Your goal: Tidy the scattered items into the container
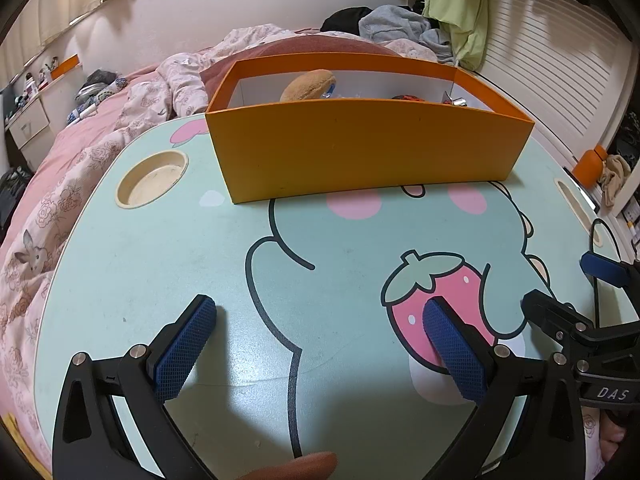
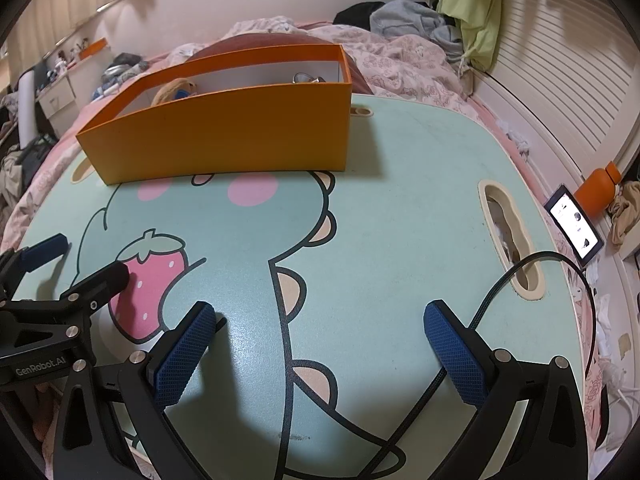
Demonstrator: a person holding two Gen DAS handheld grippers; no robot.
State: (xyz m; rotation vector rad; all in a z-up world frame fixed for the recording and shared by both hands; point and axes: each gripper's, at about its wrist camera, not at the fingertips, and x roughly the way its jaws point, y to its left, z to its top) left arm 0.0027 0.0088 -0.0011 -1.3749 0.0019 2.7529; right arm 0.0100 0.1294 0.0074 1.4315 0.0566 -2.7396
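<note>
Orange container (image 1: pixel 372 152) along lap table (image 1: pixel 160 272) far edge, plush toy (image 1: pixel 308 86) inside. Left gripper (image 1: pixel 320 344), right gripper (image 2: pixel 320 344) near edge, jaws wide, empty; tabletop bare, tidying seemingly done.

The orange container (image 1: pixel 372 148) is a long open-topped cardboard box with white inner walls, standing upright on the far half of the lap table (image 1: pixel 200 280), its long side running along the far edge. In the right wrist view it sits toward the far left corner (image 2: pixel 224 132). Several items already lie inside. A tan plush toy (image 1: pixel 310 85) leans at the left end, with a small blue piece at its side. A red and black item (image 1: pixel 409 98) barely shows above the front wall. At the right end rests something shiny, perhaps metal (image 2: pixel 307 78).
</note>
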